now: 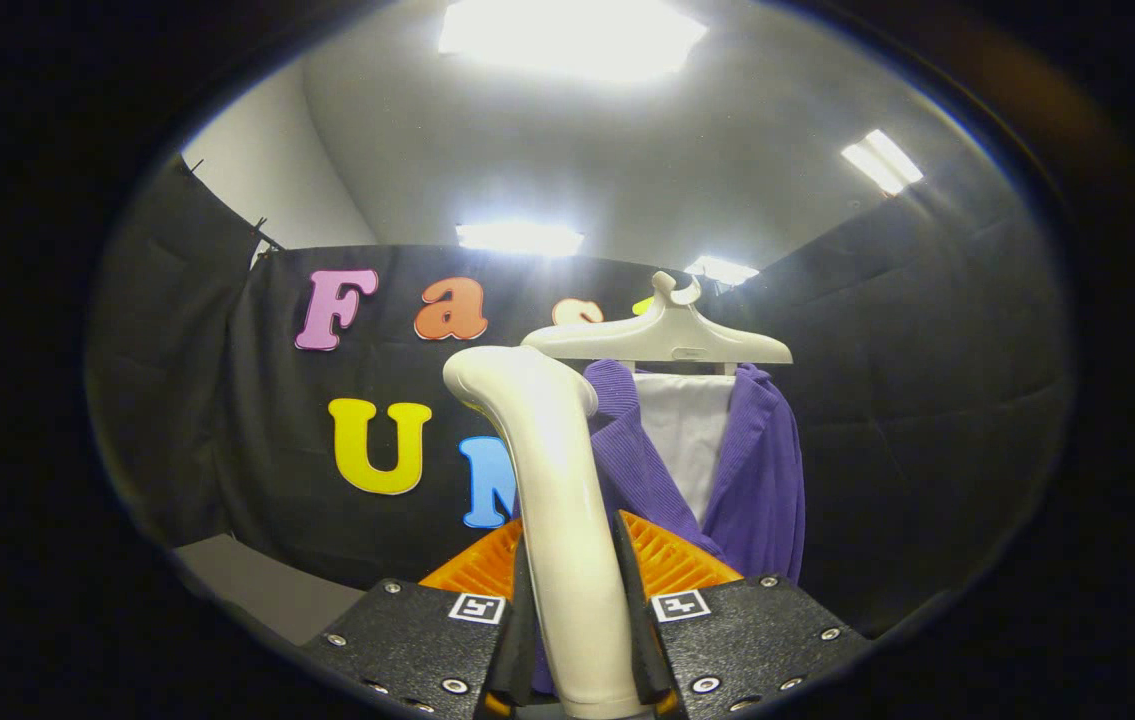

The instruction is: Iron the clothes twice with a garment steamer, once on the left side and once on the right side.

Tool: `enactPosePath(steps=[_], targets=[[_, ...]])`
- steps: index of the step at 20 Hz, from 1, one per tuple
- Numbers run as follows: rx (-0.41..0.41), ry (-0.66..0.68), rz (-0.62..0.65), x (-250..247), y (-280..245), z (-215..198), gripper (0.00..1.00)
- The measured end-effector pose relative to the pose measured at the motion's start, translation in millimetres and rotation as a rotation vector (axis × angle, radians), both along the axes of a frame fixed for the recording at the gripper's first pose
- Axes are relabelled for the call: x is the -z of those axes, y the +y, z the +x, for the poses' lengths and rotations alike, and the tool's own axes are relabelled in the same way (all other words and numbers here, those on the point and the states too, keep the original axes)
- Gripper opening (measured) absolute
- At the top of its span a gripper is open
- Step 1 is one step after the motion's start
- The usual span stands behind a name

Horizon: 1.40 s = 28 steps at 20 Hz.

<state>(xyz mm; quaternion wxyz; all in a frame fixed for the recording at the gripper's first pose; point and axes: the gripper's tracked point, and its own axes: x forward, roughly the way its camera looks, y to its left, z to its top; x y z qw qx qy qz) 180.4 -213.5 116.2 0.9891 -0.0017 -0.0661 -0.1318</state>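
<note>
Hand-held gripper (575, 600) clamped on the cream plastic garment steamer handle (557, 500), both fingers pressing its sides, steamer upright with head bent toward the clothes. Purple ribbed cardigan over a white shirt (727, 470) hangs on a cream plastic hanger (662, 338) just beyond the steamer, slightly to its right.

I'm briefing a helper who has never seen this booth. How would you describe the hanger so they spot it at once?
Start at the black cloth wall and find the purple garment hanging before it. The hanger sits on top of it, beyond the steamer that the gripper is shut on. Unlike the upright steamer, it is a wide, flat, pale bar with a hook.
</note>
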Motion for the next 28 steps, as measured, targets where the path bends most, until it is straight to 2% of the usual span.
enactPosePath(steps=[6, 12, 19, 23, 28], targets=[[0.123, 0.024, -0.077, 16.3, -32.2, 11.2, 0.39], [0.197, 0.035, -0.067, 40.8, -51.7, 21.3, 0.39], [0.207, 0.107, -0.078, 79.8, -55.1, 40.5, 0.39], [0.202, 0.107, -0.061, 94.8, -52.8, 39.9, 0.39], [0.237, 0.143, -0.096, 124.1, -55.6, 35.0, 0.39]])
